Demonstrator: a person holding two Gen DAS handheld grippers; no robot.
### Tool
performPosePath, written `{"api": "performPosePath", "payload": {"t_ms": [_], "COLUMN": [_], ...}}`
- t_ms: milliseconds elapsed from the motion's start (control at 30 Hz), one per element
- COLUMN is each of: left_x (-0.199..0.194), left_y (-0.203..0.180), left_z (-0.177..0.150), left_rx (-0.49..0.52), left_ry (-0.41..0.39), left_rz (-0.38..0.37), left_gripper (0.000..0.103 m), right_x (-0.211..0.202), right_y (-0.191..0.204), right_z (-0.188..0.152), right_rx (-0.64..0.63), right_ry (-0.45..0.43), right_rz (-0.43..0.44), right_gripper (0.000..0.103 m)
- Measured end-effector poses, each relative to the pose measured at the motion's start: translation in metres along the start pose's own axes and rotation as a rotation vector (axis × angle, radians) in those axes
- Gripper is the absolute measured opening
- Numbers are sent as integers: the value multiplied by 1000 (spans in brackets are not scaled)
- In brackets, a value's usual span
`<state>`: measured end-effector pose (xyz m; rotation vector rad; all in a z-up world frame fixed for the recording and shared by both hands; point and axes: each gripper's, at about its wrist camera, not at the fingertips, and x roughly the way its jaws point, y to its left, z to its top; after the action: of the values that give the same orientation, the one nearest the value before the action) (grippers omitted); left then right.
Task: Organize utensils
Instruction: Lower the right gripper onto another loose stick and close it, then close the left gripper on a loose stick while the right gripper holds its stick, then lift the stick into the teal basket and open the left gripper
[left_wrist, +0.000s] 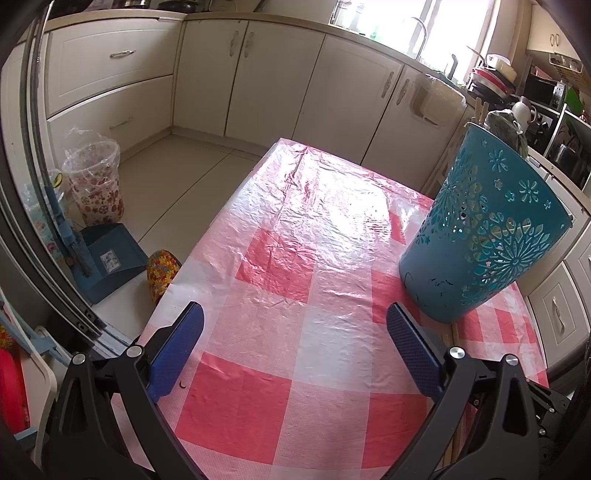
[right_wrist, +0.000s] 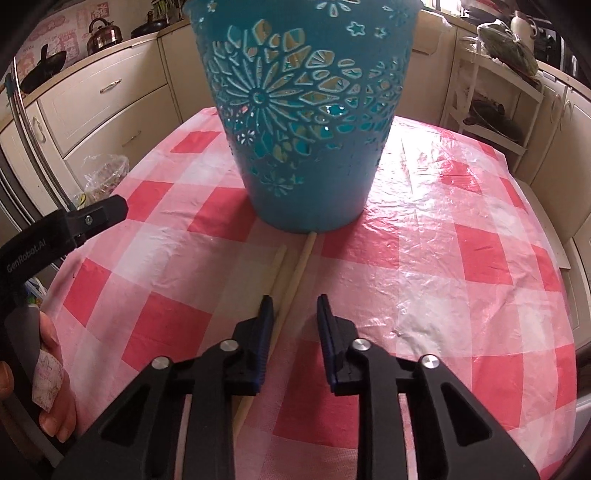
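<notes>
Progress: early; two chopsticks (right_wrist: 291, 280) flat on cloth, just before teal holder (right_wrist: 306, 122), not yet inside.
Right gripper (right_wrist: 295, 314): narrow, straddling one stick, unpinched.
Left gripper (left_wrist: 295, 332): wide, empty.

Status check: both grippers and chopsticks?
Left gripper open, over cloth. Right gripper open, narrow, above chopsticks, none gripped. Holder upright just beyond; nothing blocking.

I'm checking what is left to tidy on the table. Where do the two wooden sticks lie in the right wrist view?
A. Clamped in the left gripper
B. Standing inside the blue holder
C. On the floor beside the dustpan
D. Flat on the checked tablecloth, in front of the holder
D: the two wooden sticks lie flat on the tablecloth, running from the base of the blue holder toward the right gripper.
</notes>
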<state>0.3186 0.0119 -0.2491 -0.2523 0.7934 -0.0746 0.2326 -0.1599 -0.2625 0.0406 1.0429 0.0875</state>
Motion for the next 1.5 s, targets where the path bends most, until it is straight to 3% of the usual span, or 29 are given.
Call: {"api": "performPosePath", "payload": {"t_ms": [167, 300, 433, 567, 667, 800, 933, 1033, 1067, 1100, 1167, 1333, 1500], "left_x": [0, 1, -1, -4, 4, 19, 22, 23, 23, 23, 22, 8, -45], "left_y": [-2, -9, -47, -98, -124, -140, -156, -160, -162, -164, -165, -135, -93], "left_z": [0, -1, -10, -29, -40, -46, -51, -50, -51, -52, -52, -46, -21], "left_rx": [6, 46, 194, 381, 461, 480, 532, 512, 506, 509, 500, 350, 240], "left_ry": [2, 17, 109, 145, 175, 232, 233, 251, 258, 263, 263, 291, 170], "left_rz": [-7, -12, -84, -63, -27, 10, 36, 5, -7, -16, -22, -133, -199], "left_gripper": [95, 95, 95, 95, 86, 71, 58, 28, 12, 6, 5, 5, 5], "right_x": [-13, -30, -34, -32, -32, -34, -33, -32, -32, -32, -31, -31, -31], "right_y": [-7, -36, -58, -56, -55, -62, -64, -63, -63, -62, -62, -60, -56], "right_z": [-11, -31, -37, -36, -35, -37, -36, -36, -35, -35, -35, -35, -36], "right_rx": [-58, -12, 72, 68, 60, 86, 101, 103, 103, 102, 99, 99, 89], "right_ry": [33, 41, 31, 16, 12, 15, 18, 17, 16, 15, 14, 9, 0], "right_rz": [22, 33, 69, 77, 84, 111, 129, 145, 149, 152, 153, 158, 159], "right_gripper": [6, 6, 6, 7, 7, 7, 11, 16, 19, 20, 21, 25, 33]}}
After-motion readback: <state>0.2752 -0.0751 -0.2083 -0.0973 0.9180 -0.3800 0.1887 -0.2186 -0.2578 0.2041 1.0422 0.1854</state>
